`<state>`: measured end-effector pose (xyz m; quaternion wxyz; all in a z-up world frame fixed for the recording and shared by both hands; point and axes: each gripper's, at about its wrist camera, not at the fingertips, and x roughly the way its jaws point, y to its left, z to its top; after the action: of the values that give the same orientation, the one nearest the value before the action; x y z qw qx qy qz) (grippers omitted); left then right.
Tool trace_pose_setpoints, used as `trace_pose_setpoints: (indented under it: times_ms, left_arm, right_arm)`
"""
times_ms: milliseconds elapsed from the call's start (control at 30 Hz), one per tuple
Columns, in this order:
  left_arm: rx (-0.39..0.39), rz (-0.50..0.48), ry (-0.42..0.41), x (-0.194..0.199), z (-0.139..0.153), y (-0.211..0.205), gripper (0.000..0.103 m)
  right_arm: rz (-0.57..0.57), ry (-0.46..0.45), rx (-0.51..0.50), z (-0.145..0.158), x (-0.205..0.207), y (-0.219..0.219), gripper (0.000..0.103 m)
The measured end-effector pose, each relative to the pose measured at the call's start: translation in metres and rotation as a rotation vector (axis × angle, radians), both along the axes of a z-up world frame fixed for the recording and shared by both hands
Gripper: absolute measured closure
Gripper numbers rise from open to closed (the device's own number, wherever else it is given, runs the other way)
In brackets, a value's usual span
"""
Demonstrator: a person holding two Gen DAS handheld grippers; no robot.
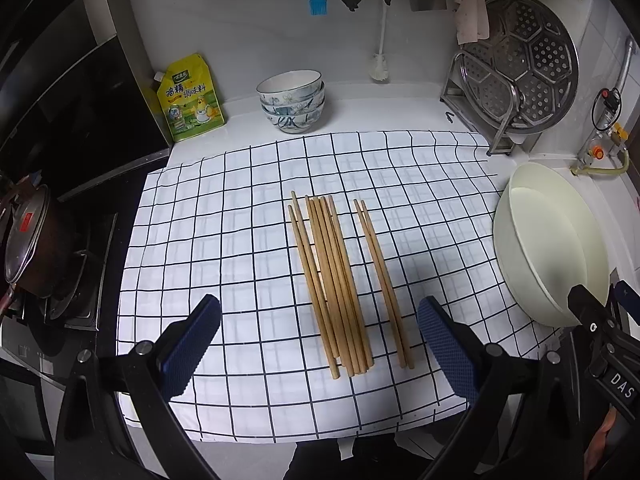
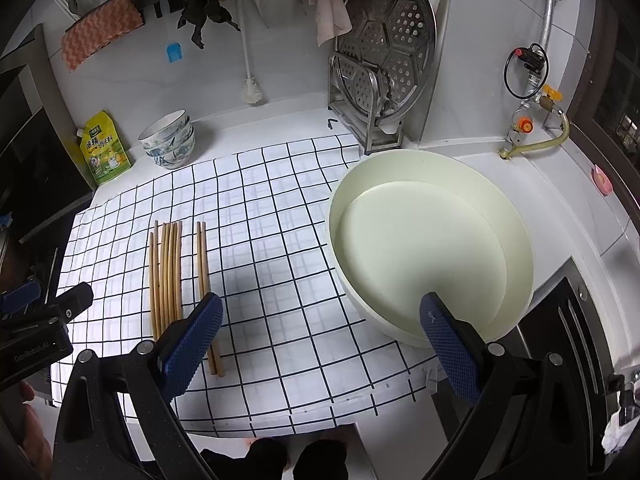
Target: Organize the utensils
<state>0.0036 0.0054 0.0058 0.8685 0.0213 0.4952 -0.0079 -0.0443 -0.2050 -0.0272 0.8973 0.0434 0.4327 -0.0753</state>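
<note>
Lengthwise, chopsticks (image 1: 336, 284) pointing away, tips far.

Cloth (image 1: 248, 240): white with dark navy grid lines. Chopsticks (image 1: 336, 280): plain tan wood. Basin (image 2: 516, 240): pale cream, unpatterned. Stacked bowls (image 1: 292, 104): white with blue painted motifs. Seasoning pouch (image 1: 192, 100): yellow-green with printed graphics. Steamer tray (image 1: 528, 60): silver metal, perforated in hexagonal panels. Gripper pads (image 2: 192, 344): blue, fine textured; arms black. Hanging sponge cloth (image 2: 100, 36): orange-and-white zigzag.
</note>
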Motion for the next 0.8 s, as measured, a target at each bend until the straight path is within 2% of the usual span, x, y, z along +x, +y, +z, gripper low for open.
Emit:
trace_pose_setpoints:
  times_ms: [800]
  left_arm:
    - [0.003, 0.002, -0.001, 0.0050, -0.0035, 0.0010, 0.006]
  right_arm:
    - [0.001, -0.004, -0.003, 0.0010, 0.0043, 0.0016, 0.009]
